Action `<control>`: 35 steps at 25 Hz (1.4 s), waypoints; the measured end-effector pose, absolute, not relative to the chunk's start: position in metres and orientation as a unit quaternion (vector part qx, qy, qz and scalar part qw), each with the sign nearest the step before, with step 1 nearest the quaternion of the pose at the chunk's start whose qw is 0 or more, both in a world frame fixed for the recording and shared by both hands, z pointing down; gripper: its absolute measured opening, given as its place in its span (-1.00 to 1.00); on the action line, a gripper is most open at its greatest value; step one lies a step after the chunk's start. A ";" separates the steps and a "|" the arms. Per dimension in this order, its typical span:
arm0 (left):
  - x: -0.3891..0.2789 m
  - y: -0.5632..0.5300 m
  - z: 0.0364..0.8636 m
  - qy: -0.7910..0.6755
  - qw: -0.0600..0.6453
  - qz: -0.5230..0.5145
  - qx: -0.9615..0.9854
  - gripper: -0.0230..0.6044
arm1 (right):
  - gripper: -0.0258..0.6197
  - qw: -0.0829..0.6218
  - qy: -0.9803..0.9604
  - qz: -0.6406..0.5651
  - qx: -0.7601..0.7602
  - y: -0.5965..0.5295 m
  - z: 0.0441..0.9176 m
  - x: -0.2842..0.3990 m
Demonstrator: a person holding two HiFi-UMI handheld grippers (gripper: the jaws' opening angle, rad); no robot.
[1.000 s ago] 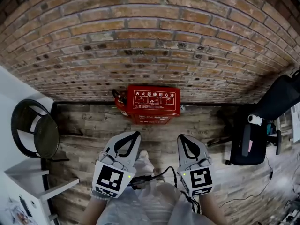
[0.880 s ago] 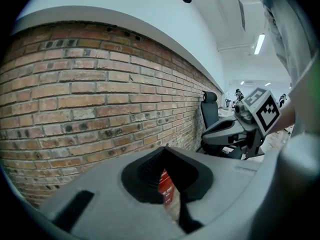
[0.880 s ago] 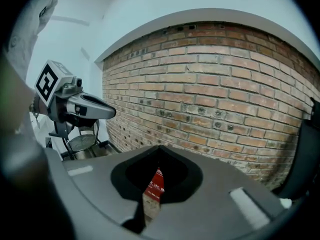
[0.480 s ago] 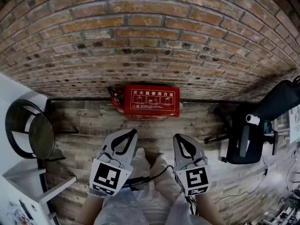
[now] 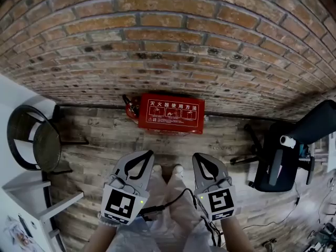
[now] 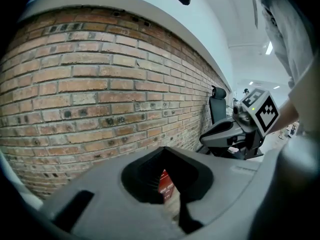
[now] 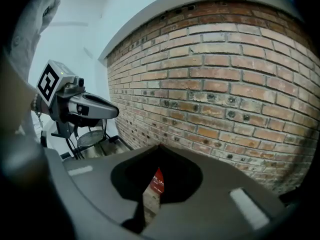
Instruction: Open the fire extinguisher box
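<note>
The red fire extinguisher box [image 5: 170, 113] lies on the wooden floor against the brick wall, lid shut, white instruction label facing up. A black part [image 5: 129, 107] sticks out at its left end. My left gripper [image 5: 148, 154] and right gripper [image 5: 197, 156] hover side by side short of the box, both pointing toward it, both shut with nothing between the jaws. In the left gripper view a red sliver of the box [image 6: 166, 181] shows through the gap behind the left gripper's tips [image 6: 164, 149]. The right gripper view shows the same box sliver [image 7: 157, 181] below that gripper's tips [image 7: 160, 146].
A brick wall [image 5: 168, 46] rises behind the box. A black round stool [image 5: 37, 143] and white furniture [image 5: 21, 203] stand at the left. A black office chair [image 5: 283, 156] stands at the right. The person's shoes [image 5: 167, 171] show between the grippers on the plank floor [image 5: 100, 140].
The view has drawn closer to the wall and box. Both grippers have sunk a little and stayed shut. The person's shoes have come into sight between them.
</note>
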State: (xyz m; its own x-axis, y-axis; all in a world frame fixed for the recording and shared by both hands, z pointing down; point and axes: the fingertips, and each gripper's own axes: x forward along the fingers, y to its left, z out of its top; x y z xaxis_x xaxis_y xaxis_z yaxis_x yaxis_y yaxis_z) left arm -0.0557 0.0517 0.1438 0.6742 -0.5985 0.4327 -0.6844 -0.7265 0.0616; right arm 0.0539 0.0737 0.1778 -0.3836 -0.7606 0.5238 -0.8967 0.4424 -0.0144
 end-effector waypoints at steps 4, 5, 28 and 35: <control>-0.053 0.045 0.159 -0.366 0.113 0.199 0.902 -0.93 | -0.90 0.232 -0.827 0.164 0.485 0.067 0.200 0.056; -0.053 0.044 0.164 -0.370 0.119 0.199 0.900 -0.93 | -0.90 0.235 -0.829 0.169 0.479 0.065 0.206 0.055; -0.039 0.018 0.332 -0.393 0.165 0.241 0.872 -0.93 | -0.90 0.266 -0.824 0.249 0.434 0.026 0.370 0.067; -0.034 0.008 0.393 -0.396 0.183 0.253 0.864 -0.93 | -0.90 0.254 -0.815 0.286 0.435 0.022 0.422 0.071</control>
State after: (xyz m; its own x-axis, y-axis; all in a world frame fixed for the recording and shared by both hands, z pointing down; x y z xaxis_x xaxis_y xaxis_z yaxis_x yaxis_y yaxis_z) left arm -0.0339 0.0084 0.3926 0.5592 -0.5909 0.5815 -0.7762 -0.6196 0.1168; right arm 0.0710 0.0222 0.4219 -0.4921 -0.5637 0.6635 -0.8547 0.4577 -0.2451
